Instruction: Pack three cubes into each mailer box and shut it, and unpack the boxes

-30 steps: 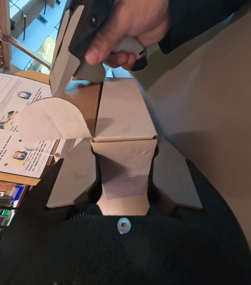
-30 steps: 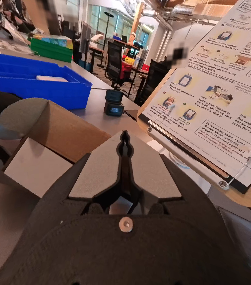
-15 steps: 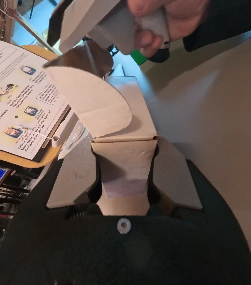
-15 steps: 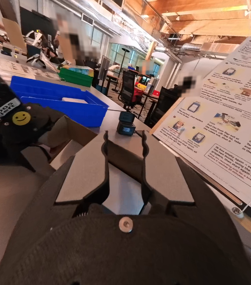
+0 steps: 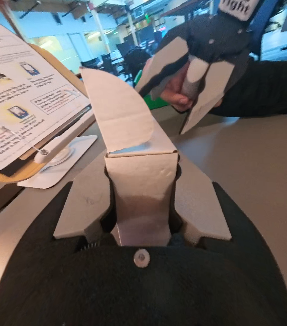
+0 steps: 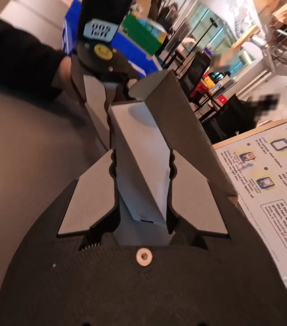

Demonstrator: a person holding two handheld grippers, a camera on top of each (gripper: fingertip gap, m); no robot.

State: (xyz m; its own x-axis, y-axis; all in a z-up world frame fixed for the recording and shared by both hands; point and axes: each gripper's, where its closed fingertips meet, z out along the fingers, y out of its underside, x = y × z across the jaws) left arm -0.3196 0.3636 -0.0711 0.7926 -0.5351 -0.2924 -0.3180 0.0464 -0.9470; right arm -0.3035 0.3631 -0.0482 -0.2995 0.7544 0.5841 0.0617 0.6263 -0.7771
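Note:
My left gripper [image 5: 142, 169] is shut on one end of a white cardboard mailer box [image 5: 156, 142] and holds it over the grey table. A rounded flap [image 5: 119, 112] of the box stands up at its left side. My right gripper [image 5: 159, 109], held by a hand, is open and sits apart from the box at its far end. In the right wrist view the right gripper [image 6: 142, 153] is open, and the box [image 6: 139, 141] shows through the gap with its brown-backed flap [image 6: 174, 123] to the right. The left gripper [image 6: 111, 98] clamps the far end. No cubes show.
An instruction sheet on a wooden board [image 5: 15, 91] leans at the left on a white stand base [image 5: 60, 158]; it also shows in the right wrist view [image 6: 271, 176]. A blue bin [image 6: 130, 53] and a green box [image 6: 142, 35] stand beyond the left gripper. The grey table [image 5: 236, 167] lies to the right. My left and right fingertips are right by each other.
My right gripper went from shut to open and moved off the flap to the box's far end. The flap swung from lying across the box to standing up. The left grip held.

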